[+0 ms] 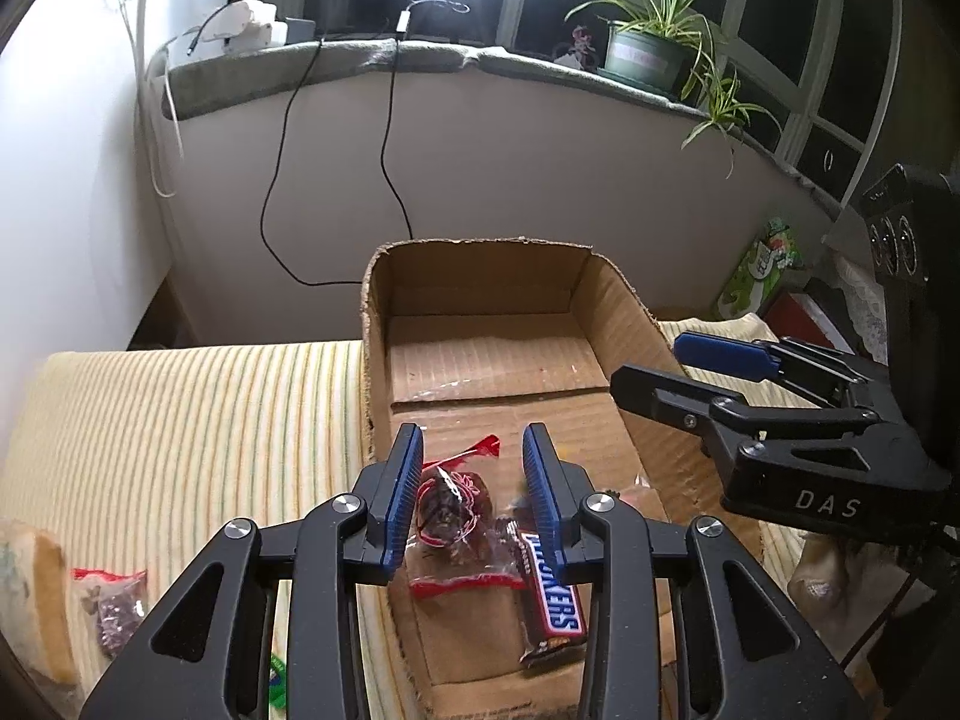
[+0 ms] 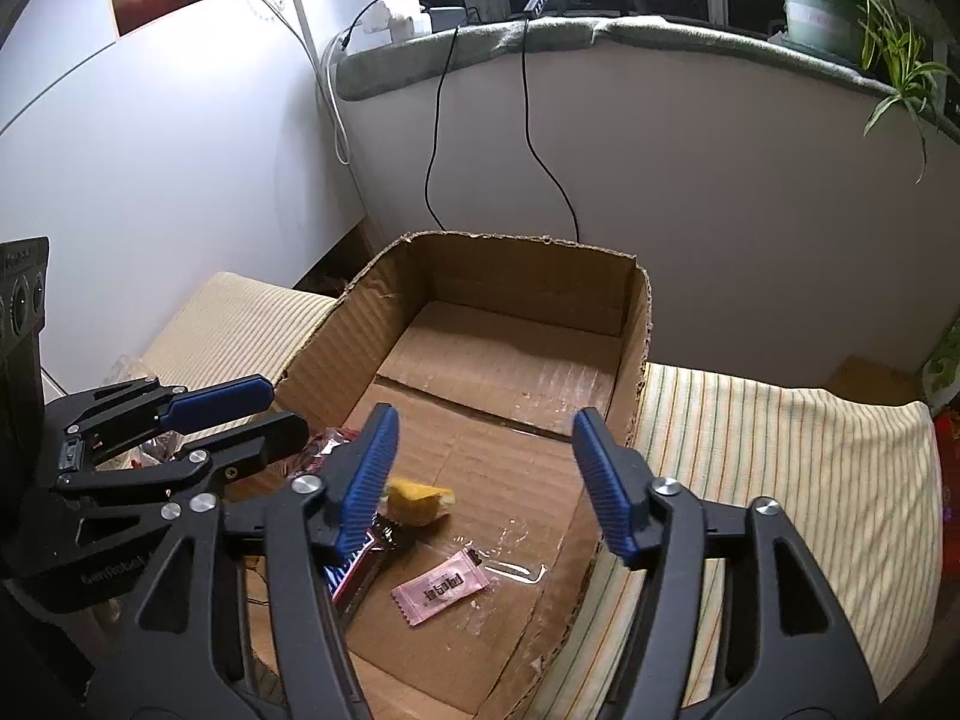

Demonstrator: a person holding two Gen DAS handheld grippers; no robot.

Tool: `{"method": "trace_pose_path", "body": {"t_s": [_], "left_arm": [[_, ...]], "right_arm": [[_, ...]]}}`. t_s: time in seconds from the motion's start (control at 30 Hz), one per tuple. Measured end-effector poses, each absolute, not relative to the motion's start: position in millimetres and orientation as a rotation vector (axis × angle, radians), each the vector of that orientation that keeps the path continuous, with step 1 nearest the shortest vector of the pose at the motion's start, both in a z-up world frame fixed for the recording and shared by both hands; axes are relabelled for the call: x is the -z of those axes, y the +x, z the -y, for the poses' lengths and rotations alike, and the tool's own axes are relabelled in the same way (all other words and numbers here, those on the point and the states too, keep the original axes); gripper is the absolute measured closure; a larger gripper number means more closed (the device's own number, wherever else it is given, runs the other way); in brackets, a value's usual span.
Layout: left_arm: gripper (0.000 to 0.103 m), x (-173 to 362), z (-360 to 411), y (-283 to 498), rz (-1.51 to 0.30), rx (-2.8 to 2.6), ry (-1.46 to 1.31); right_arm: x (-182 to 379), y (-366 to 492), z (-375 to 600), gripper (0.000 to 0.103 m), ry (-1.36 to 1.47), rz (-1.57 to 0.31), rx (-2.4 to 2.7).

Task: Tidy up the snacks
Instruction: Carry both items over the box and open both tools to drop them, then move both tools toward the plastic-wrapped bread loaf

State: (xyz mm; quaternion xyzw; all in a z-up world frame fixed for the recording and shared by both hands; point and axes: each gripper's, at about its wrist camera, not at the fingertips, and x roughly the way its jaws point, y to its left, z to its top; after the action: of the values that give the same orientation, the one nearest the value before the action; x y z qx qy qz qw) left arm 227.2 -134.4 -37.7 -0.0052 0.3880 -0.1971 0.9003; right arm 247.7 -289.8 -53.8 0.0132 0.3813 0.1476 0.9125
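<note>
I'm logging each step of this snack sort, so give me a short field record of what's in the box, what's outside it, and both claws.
container: cardboard box, open top, on striped cloth
in box: Snickers bar; clear red-trimmed packet; pink sachet; yellow snack
outside box: red-topped packet on cloth
left claw: open, above the box, empty
right claw: open, above the box, empty

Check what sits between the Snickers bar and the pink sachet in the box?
Right wrist view: bare cardboard box floor between the Snickers bar and the pink sachet; yellow snack lies farther back.
</note>
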Motion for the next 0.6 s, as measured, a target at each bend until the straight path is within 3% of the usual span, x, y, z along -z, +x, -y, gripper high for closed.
{"method": "trace_pose_path", "body": {"t_s": [0.2,0.6], "left_arm": [[0.07,26,122,212,-0.771,0.409,-0.016],[0.07,7,48,153,-0.707,0.327,-0.05]], "right_arm": [[42,232,280,0.026,0.016,-0.758,-0.301],[26,173,244,0.026,0.013,-0.715,-0.386]]}}
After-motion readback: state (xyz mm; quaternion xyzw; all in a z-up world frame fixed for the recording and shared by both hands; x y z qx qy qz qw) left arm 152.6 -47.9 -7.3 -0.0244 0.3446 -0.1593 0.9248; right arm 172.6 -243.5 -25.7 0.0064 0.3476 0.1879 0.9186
